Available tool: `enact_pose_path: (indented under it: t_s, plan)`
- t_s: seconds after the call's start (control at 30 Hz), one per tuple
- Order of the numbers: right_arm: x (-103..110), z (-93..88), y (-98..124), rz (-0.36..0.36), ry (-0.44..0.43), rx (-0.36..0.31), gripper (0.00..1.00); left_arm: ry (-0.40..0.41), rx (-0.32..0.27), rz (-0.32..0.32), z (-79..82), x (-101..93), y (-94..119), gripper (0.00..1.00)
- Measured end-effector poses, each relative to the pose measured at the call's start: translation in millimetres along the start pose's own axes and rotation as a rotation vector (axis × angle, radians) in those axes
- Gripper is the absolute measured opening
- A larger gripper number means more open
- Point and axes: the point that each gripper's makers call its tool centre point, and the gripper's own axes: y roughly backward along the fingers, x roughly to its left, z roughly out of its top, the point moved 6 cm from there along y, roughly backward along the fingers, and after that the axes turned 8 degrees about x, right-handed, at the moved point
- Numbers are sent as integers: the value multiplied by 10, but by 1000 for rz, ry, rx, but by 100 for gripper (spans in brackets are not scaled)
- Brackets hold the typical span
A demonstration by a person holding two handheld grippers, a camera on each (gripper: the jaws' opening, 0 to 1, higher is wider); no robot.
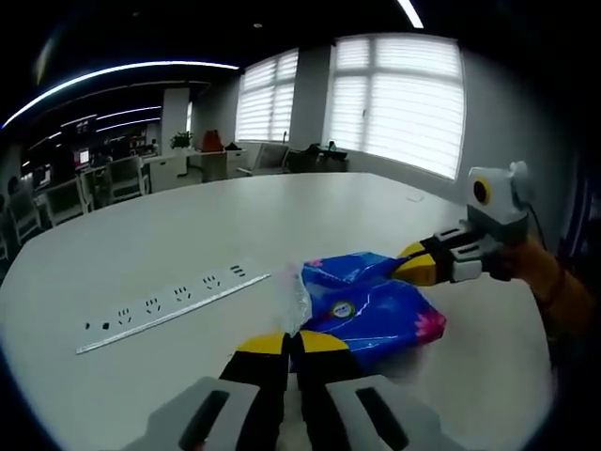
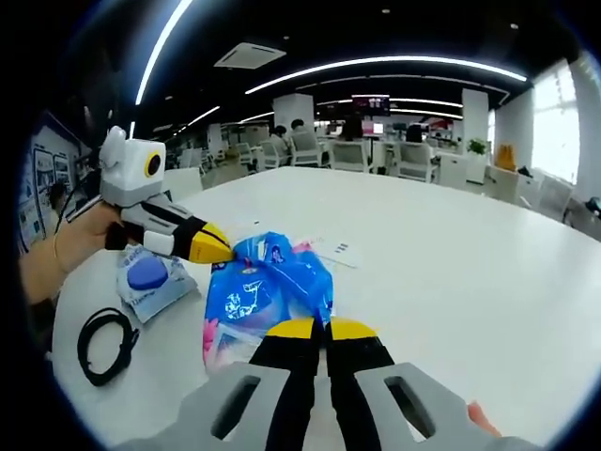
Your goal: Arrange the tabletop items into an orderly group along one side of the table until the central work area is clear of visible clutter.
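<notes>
Yellow tips pressed together on the left gripper [image 1: 293,344], clamped on the near edge of the blue packet [image 1: 374,305], right where its clear plastic end bunches up. The right gripper [image 2: 325,329] does the same from the opposite end: jaws closed, yellow tips pinching the packet's edge, the crinkled blue wrapper [image 2: 268,291] stretched between the two tools. The packet sits on the white table [image 1: 188,235], near its edge on the person's side. Just left of it in the left gripper view lies a long white power strip [image 1: 174,305], flat and slightly apart from the packet. In the right gripper view, a small clear bag with a blue round thing inside [image 2: 150,279] lies beside the packet, and a coiled black cable [image 2: 101,343] rests near the table's rim. A hand [image 2: 56,249] grips the left tool's handle.
</notes>
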Motion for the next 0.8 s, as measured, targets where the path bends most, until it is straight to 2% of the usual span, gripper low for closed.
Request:
enact_pose_path:
  t_s: [0.8]
  plan:
    - [129, -35, 67, 2, 16, 18, 0, -23, 13, 8, -84, -81, 132, 1]
